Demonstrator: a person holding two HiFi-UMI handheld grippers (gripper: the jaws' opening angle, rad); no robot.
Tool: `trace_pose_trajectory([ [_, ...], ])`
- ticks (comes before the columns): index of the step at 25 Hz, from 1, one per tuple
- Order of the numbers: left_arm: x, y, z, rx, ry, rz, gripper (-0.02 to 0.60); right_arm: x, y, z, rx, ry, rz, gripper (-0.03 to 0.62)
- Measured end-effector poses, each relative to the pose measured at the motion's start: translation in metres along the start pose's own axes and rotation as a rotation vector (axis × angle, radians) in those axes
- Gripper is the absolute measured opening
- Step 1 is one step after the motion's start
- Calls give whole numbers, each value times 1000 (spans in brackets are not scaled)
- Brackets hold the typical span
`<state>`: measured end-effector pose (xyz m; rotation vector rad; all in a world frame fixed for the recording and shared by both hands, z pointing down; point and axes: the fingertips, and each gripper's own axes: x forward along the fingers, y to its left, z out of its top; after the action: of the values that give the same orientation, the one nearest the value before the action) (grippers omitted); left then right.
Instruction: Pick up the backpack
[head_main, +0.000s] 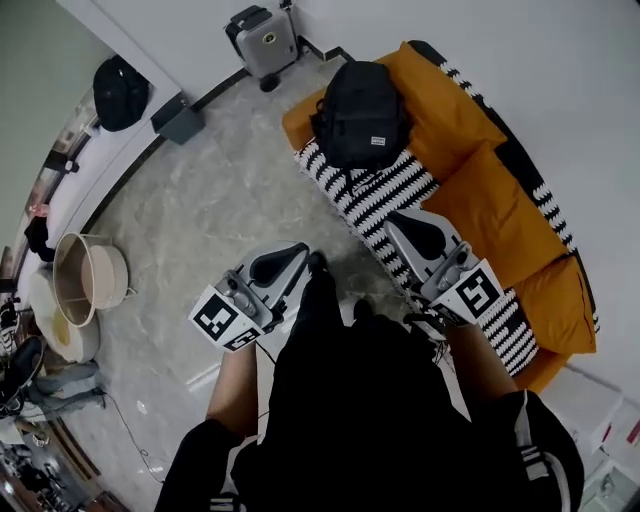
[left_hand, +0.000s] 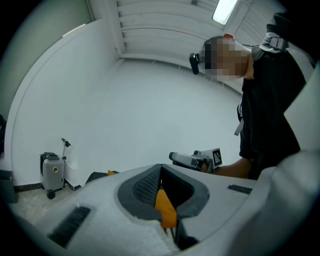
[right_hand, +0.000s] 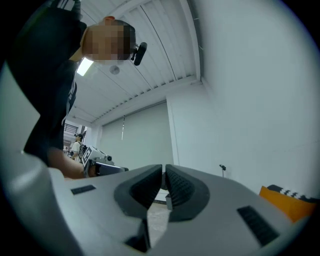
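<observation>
The black backpack (head_main: 362, 113) sat on the far end of the orange sofa (head_main: 480, 190). The left tool (head_main: 297, 255) was squeezed tight with nothing in it, just beside the sofa. The right tool (head_main: 402, 224) was tight and empty too, over the sofa's front edge, apart from the backpack.

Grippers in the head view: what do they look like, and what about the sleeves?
Both the left gripper and right gripper are pale grey shells with dark textured jaws and a black-and-white marker cube at the rear. The sleeves are black, white-striped.
</observation>
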<state>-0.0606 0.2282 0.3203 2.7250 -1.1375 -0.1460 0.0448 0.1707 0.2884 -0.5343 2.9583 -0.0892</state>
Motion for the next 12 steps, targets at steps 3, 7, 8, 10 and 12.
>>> trace_pose_trajectory([
  [3,16,36,-1,14,40,-43,19,21,-29,-8,26,22,-49,28],
  [7,28,90,12,2,36,-70,20,48,-72,-19,21,84,-133,28],
  [8,31,102,14,-1,36,-78,20,55,-81,-20,19,85,-143,28],
  [10,36,125,15,-3,50,-97,20,71,-95,-24,20,88,-160,28],
  [12,41,144,14,-1,74,-116,20,85,-104,-30,28,101,-172,28],
])
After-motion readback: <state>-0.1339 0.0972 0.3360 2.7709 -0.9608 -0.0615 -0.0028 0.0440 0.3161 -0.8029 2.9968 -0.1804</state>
